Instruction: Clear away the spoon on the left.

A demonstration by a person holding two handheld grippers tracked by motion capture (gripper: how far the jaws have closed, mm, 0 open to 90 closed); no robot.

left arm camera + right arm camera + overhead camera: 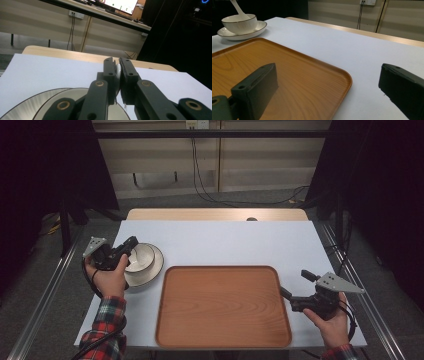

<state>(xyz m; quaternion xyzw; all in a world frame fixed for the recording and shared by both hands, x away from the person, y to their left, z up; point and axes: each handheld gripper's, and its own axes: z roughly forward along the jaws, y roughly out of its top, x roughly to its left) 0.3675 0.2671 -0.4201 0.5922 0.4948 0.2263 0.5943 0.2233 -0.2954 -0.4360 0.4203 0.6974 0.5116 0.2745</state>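
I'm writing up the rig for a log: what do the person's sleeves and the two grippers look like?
Both sleeves are red plaid flannel; the left sleeve shows most. The left gripper and right gripper are black, each topped by a grey three-cornered plate with small holes. A black cable trails from each. The left's fingers have brass-ringed pivots.

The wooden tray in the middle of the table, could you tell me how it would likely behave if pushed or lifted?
The wooden tray looks rigid and flat, so it should probably slide rather than tip on the smooth white table. Being wide, it would likely sag toward the far side if lifted by one edge with the right tongs.
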